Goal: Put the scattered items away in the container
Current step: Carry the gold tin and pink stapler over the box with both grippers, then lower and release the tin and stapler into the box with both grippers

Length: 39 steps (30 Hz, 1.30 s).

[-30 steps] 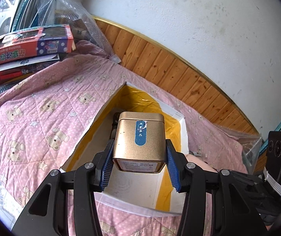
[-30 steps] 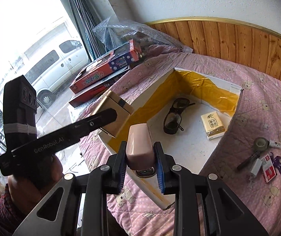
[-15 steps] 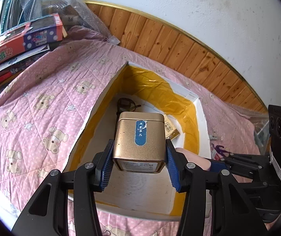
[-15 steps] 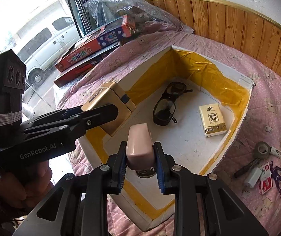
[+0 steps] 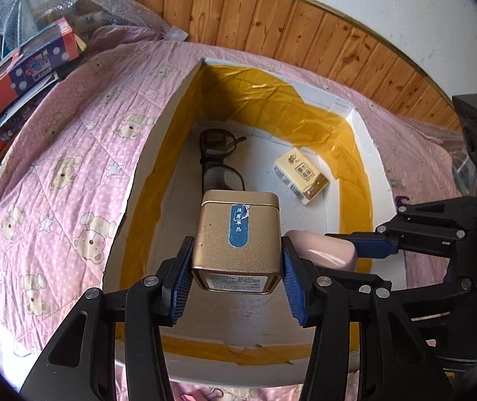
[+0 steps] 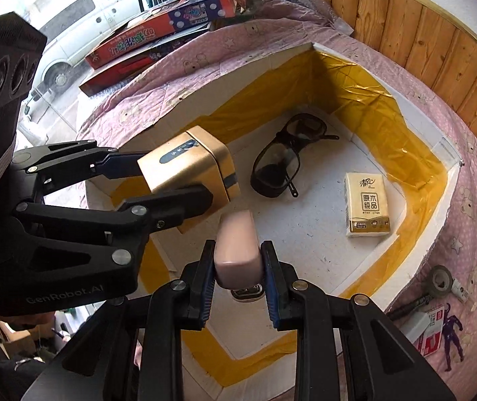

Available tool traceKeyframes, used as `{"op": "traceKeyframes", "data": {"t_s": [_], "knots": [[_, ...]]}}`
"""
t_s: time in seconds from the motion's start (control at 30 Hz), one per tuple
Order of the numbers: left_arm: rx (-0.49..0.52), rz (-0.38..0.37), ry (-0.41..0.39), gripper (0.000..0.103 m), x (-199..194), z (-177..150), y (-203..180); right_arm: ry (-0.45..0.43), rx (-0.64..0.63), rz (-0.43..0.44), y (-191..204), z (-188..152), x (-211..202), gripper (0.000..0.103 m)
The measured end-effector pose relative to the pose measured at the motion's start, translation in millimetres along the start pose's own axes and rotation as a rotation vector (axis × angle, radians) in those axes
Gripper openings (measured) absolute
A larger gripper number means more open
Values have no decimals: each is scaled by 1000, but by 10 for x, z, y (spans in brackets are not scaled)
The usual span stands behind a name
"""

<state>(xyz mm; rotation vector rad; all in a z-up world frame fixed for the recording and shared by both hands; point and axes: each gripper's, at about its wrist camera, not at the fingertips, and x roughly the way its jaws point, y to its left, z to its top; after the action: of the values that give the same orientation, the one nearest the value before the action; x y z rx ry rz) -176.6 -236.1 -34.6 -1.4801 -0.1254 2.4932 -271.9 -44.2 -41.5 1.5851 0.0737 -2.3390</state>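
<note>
My left gripper (image 5: pixel 236 260) is shut on a gold tea tin (image 5: pixel 238 234) with a blue label, held over the white box (image 5: pixel 362 133) lined with yellow tape. My right gripper (image 6: pixel 237 260) is shut on a small pink case (image 6: pixel 237 250), also above the box's near part. From the right wrist view the tin (image 6: pixel 188 163) and left gripper (image 6: pixel 158 180) hang at the left. Dark glasses (image 6: pixel 281 160) and a tissue pack (image 6: pixel 367 204) lie on the box floor. In the left wrist view the pink case (image 5: pixel 322 249) shows at the right of the tin.
The box sits on a pink bear-print quilt (image 5: pixel 71 153). A tape roll (image 6: pixel 442 280), a red and white packet (image 6: pixel 434 330) and a purple figure (image 6: pixel 452 330) lie on the quilt right of the box. Flat game boxes (image 6: pixel 164 36) are stacked at the far left. Wood panelling (image 5: pixel 305 33) backs the bed.
Both grippers have come down and forward over the box while tilting more steeply, each keeping its hold. The box floor with the glasses and tissue pack now fills more of both views.
</note>
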Motion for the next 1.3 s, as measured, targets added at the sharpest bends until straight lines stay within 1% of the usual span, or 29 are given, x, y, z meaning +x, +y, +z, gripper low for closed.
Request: {"op": "traceKeyframes", "data": {"t_s": [0.13, 0.3, 0.43, 0.57, 0.63, 0.7, 0.8, 0.9, 0.97, 1.07, 1.1, 1.17, 1.3], "knots": [[10, 4, 65, 51, 138, -16, 43, 68, -55, -3, 20, 18, 105, 28], [39, 12, 108, 51, 209, 0, 43, 127, -132, 12, 105, -15, 179, 28], [60, 34, 151, 51, 320, 26, 9, 170, -180, -17, 134, -32, 262, 28], [8, 35, 197, 51, 433, 60, 47, 179, -191, -75, 75, 11, 304, 28], [-26, 37, 212, 51, 463, 72, 50, 189, -183, -90, 25, 33, 335, 28], [-38, 46, 223, 51, 491, 71, 40, 205, -170, -93, -28, 45, 379, 28], [-43, 83, 225, 51, 534, 57, 42, 230, -161, -92, -77, 50, 445, 28], [-80, 62, 211, 52, 499, 68, 68, 247, -181, -114, -94, 59, 498, 28], [-117, 54, 202, 52, 476, 52, 101, 255, -171, -116, -133, 73, 522, 28], [-162, 35, 193, 52, 437, -16, 159, 245, -143, -103, -195, 99, 510, 30], [-165, 23, 184, 52, 415, -27, 164, 241, -131, -101, -216, 108, 504, 34], [-189, 9, 169, 52, 361, -37, 174, 232, -112, -91, -246, 121, 486, 37], [-240, -13, 141, 52, 259, -8, 165, 189, -76, -64, -256, 119, 354, 38]]}}
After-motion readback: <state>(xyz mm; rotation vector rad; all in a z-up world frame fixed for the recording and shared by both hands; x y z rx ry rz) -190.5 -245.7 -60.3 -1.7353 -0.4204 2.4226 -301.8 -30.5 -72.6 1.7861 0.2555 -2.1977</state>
